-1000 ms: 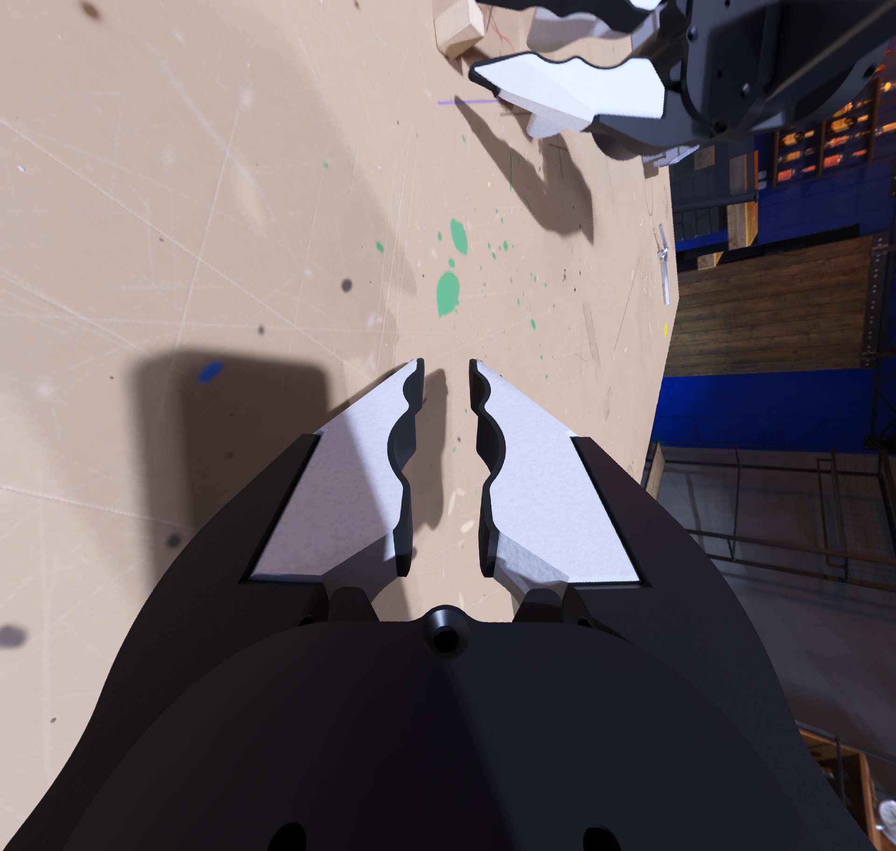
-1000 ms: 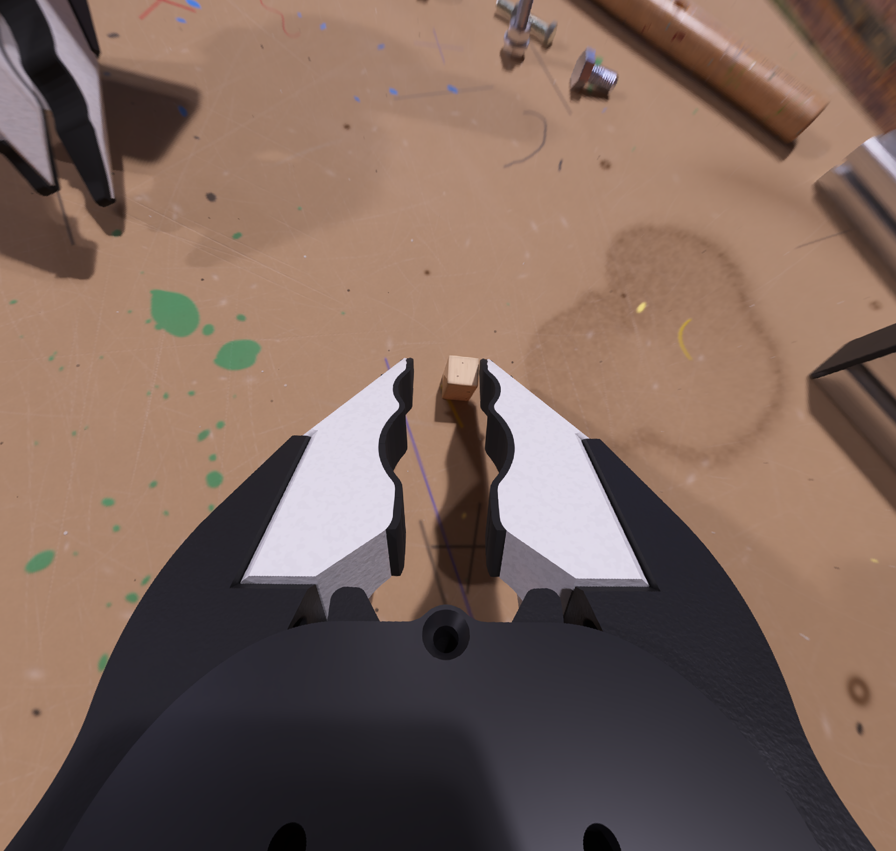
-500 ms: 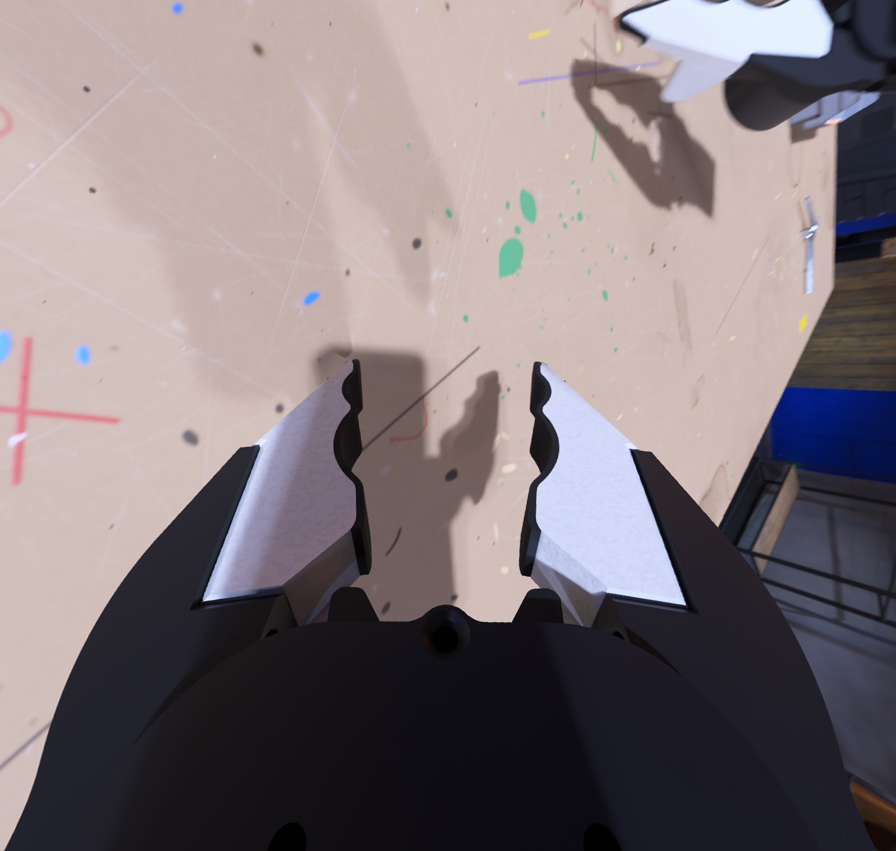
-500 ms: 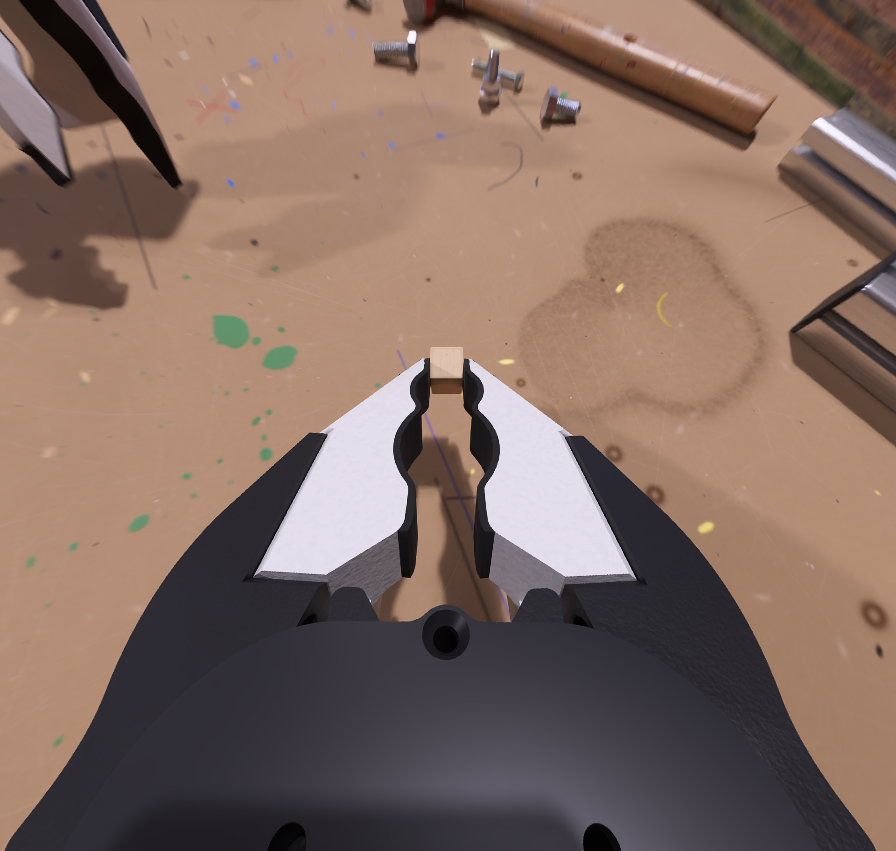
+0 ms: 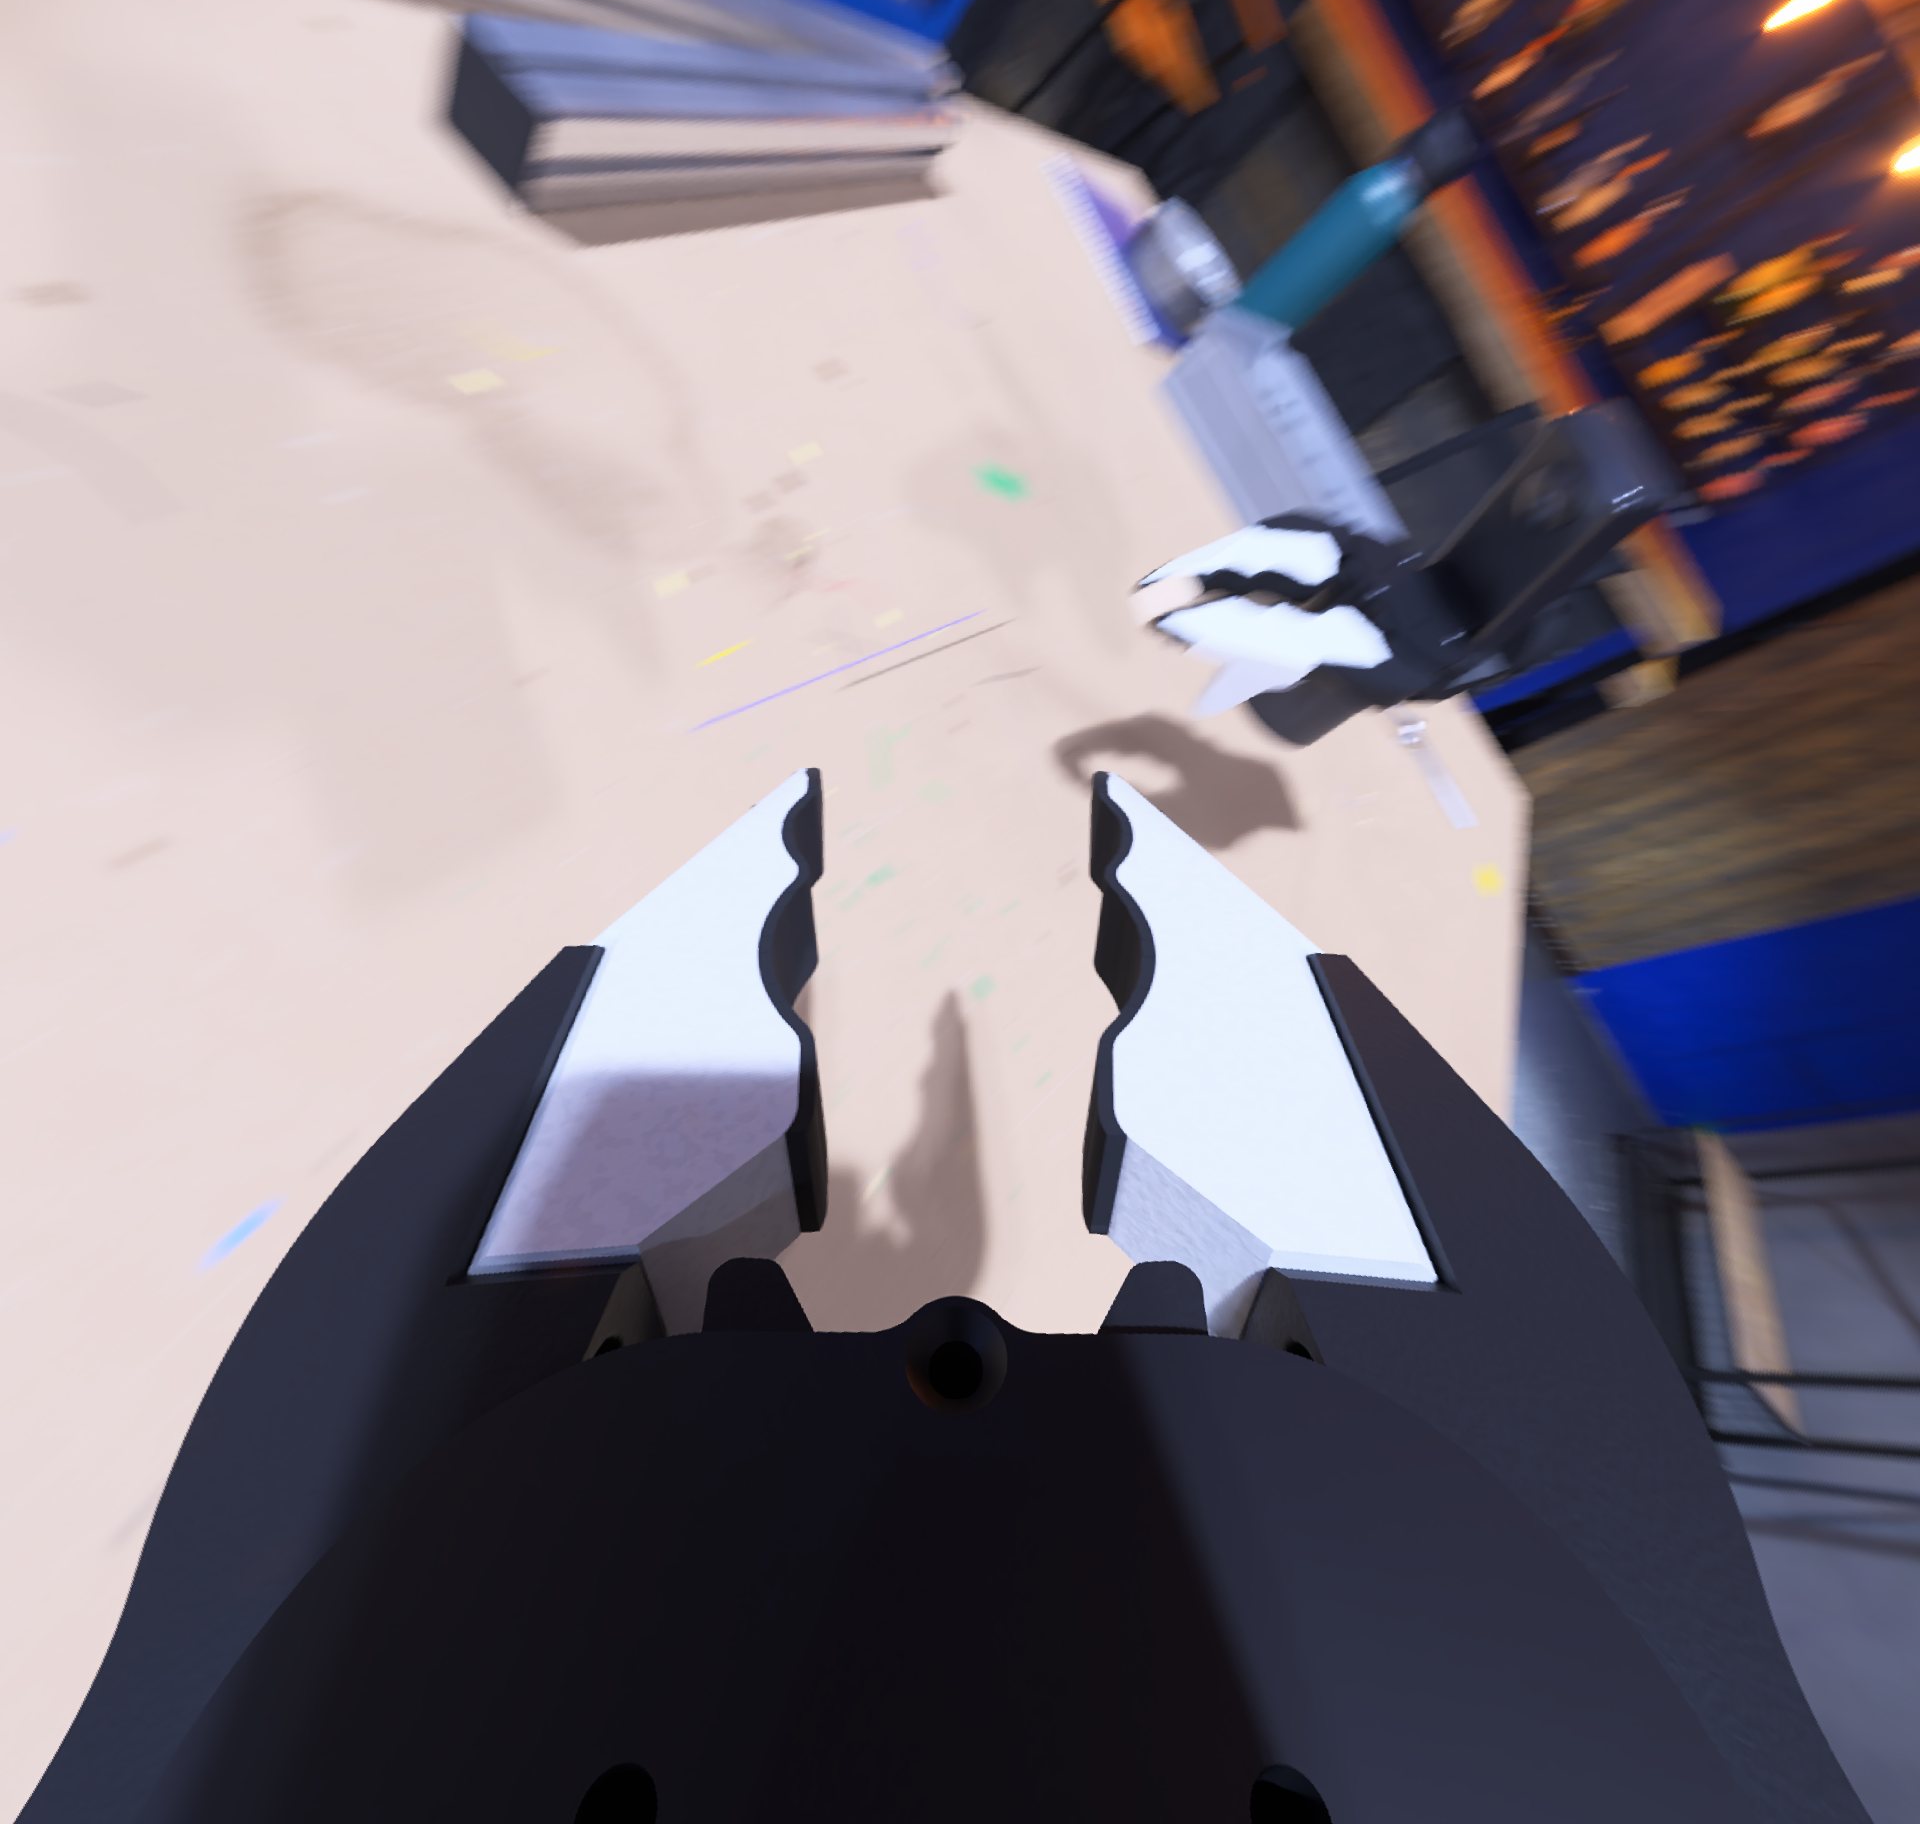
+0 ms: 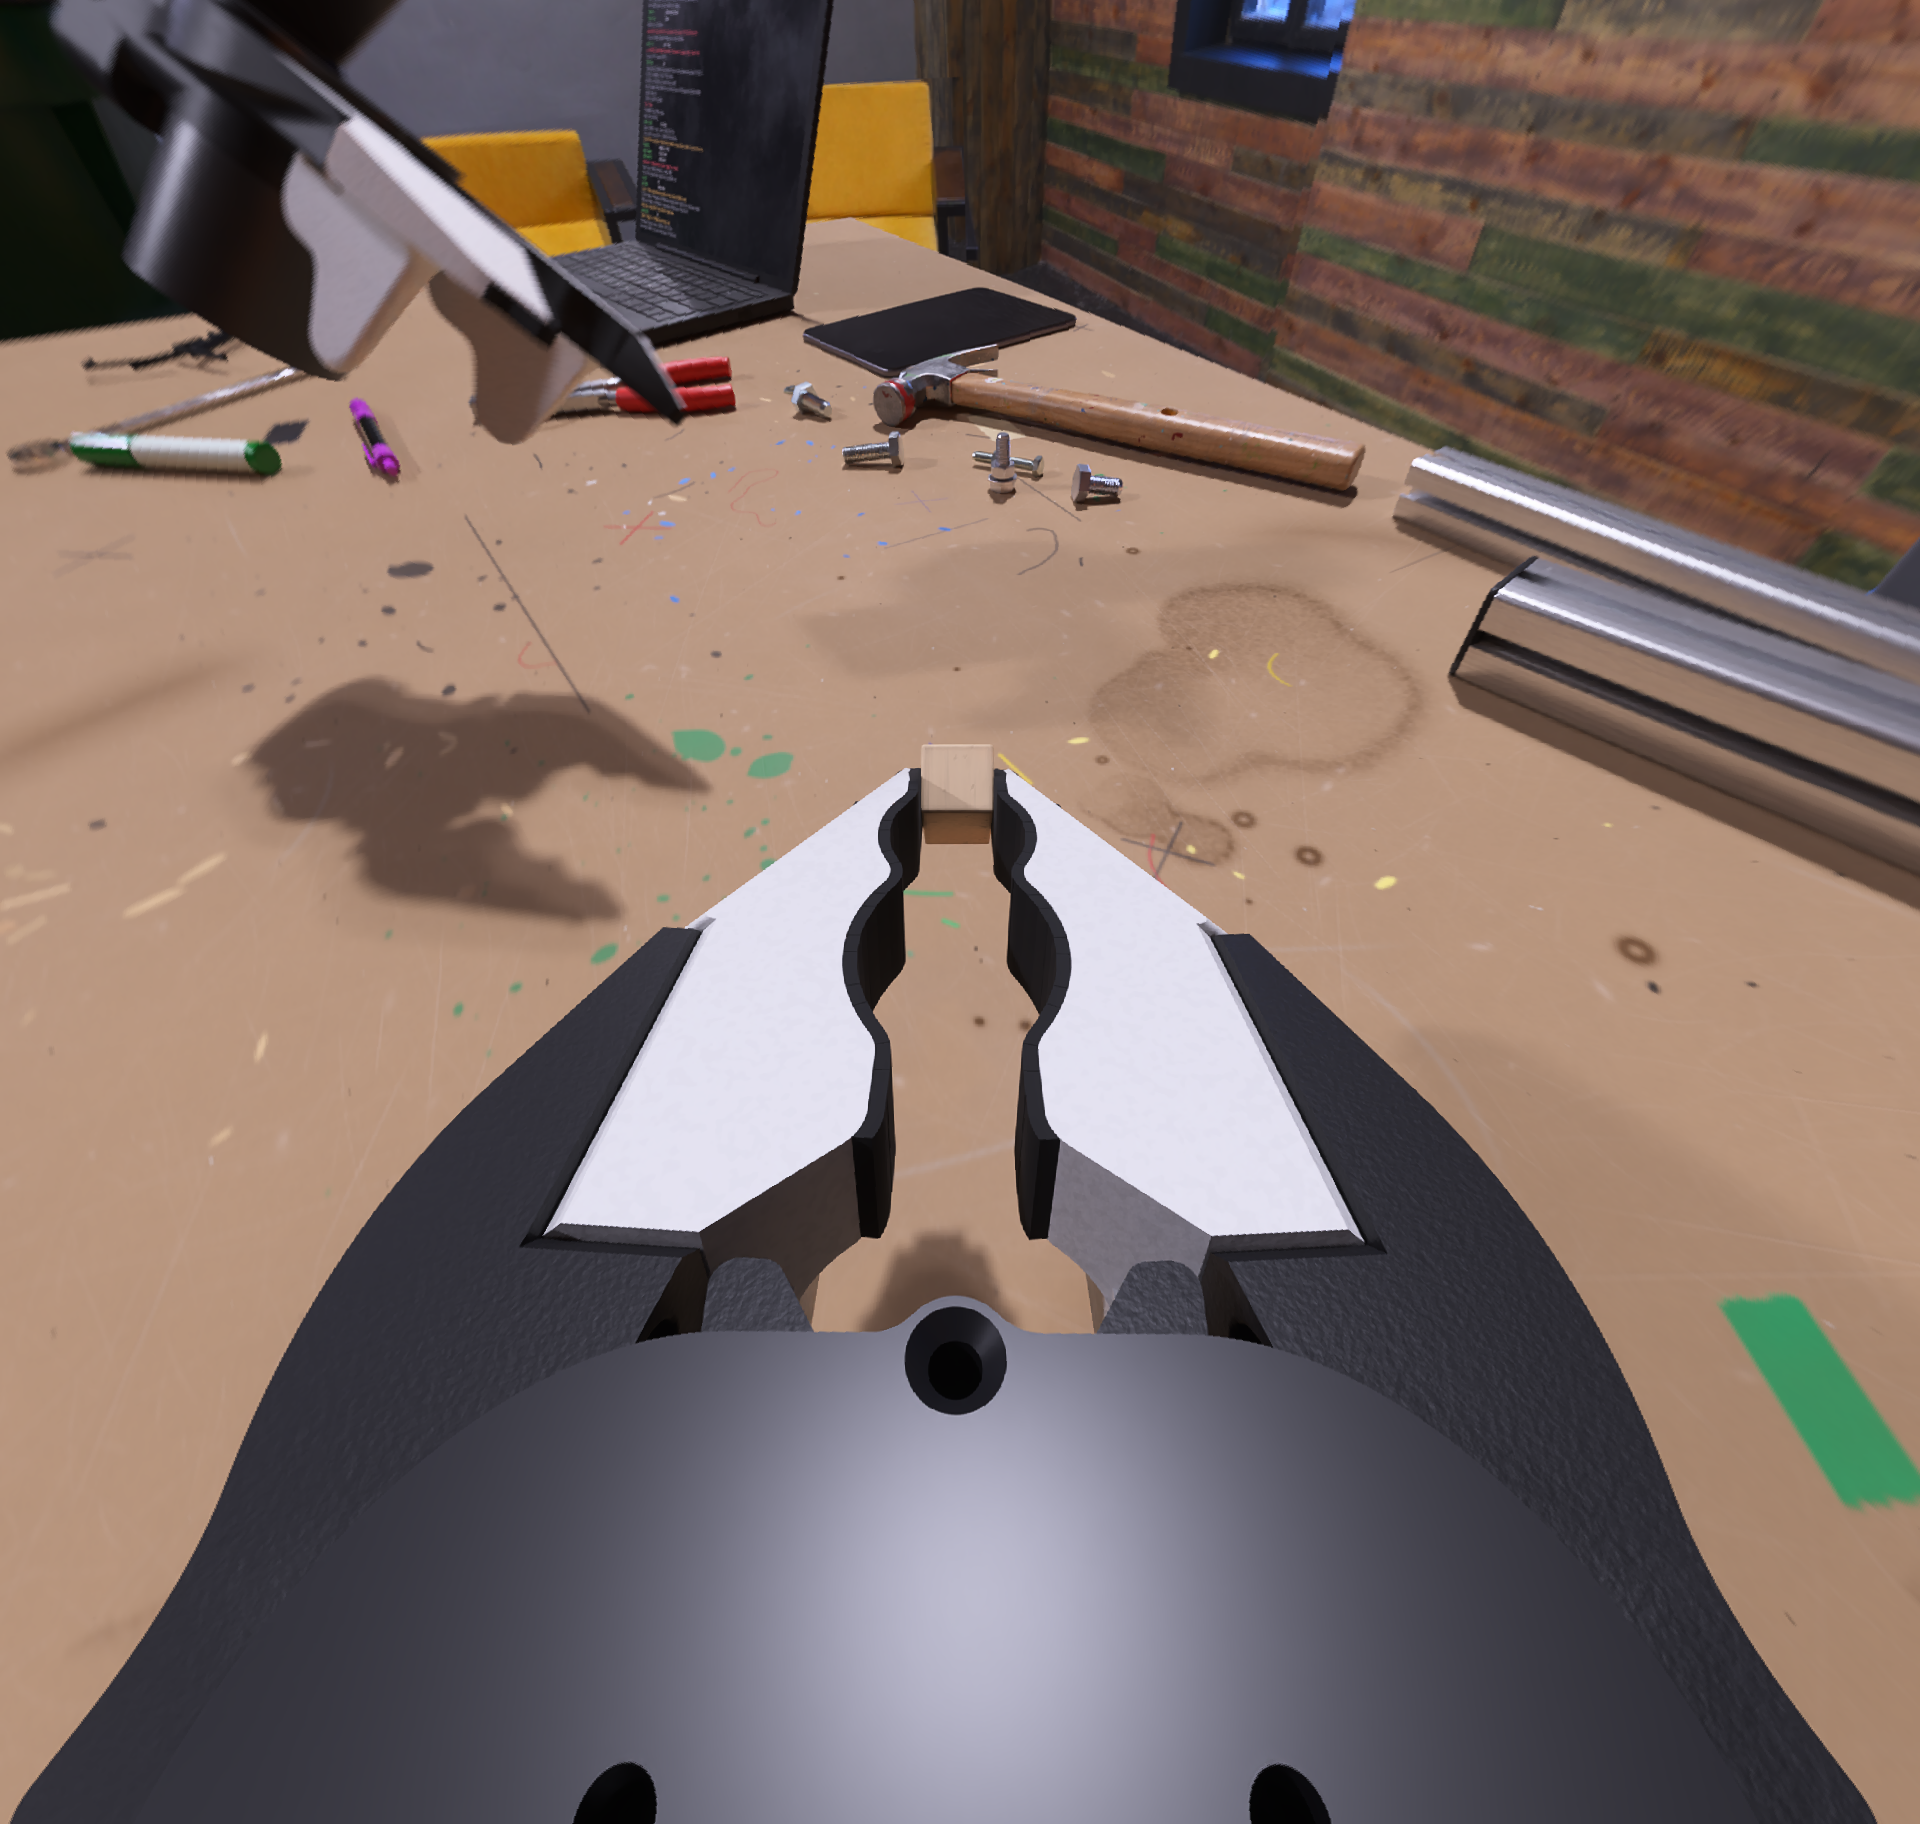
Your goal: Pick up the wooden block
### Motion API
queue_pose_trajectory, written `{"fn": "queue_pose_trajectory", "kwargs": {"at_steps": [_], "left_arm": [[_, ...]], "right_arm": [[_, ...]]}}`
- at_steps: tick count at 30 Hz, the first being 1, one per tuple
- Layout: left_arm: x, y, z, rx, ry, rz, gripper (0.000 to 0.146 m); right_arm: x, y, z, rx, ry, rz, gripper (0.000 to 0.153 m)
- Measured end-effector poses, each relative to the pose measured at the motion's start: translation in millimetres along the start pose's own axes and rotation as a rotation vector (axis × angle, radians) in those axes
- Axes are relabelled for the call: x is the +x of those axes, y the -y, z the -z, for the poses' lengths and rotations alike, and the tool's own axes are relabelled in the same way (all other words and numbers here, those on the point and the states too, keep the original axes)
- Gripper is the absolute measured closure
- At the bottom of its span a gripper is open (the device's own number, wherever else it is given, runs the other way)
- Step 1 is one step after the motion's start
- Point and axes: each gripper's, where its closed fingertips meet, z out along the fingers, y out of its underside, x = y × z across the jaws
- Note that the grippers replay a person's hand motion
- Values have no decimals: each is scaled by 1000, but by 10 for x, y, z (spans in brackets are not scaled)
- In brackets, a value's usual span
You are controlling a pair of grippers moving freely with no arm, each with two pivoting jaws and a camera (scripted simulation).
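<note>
The small pale wooden block [image 6: 956,789] sits clamped between the tips of my right gripper [image 6: 956,787], held up off the brown table [image 6: 312,1099]. In the blurred left wrist view the right gripper [image 5: 1174,602] shows at the right with the block [image 5: 1169,593] at its tips, above its shadow. My left gripper [image 5: 954,787] is open and empty, hovering above the table [image 5: 312,683]. It also shows at the upper left of the right wrist view [image 6: 634,377], well away from the block.
A hammer [image 6: 1122,418], several bolts [image 6: 997,465], red-handled pliers [image 6: 675,387], markers [image 6: 177,453], a laptop [image 6: 717,164] and a dark tablet [image 6: 935,325] lie at the far side. Metal bars [image 6: 1683,652] lie at the right. A glue bottle [image 5: 1278,361] stands near the table edge.
My right gripper has closed on the block and lifted it, tilting up so the room shows. My left gripper has opened wider, risen and swung round fast; its view is blurred.
</note>
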Motion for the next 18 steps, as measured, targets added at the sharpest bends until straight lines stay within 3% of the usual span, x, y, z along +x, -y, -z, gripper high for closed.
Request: {"fn": "queue_pose_trajectory", "kwargs": {"at_steps": [2, 6, 10, 15, 18], "left_arm": [[326, 15, -376, 40, -166, 17, 105], [829, -327, -1049, -87, -404, 92, 116], [1077, -570, -1390, -180, -468, 94, 116], [1193, -604, -1491, -186, -531, 135, 118], [1147, -621, -1519, -180, -503, 126, 138]], "right_arm": [[-58, -36, 111, 6, -14, 56, 140], [-195, -57, 309, 40, -49, 171, 140], [-329, -50, 467, 66, -74, 275, 140], [-372, -152, 517, -2, -148, 443, 140], [-402, -174, 500, -24, -172, 512, 140]]}}
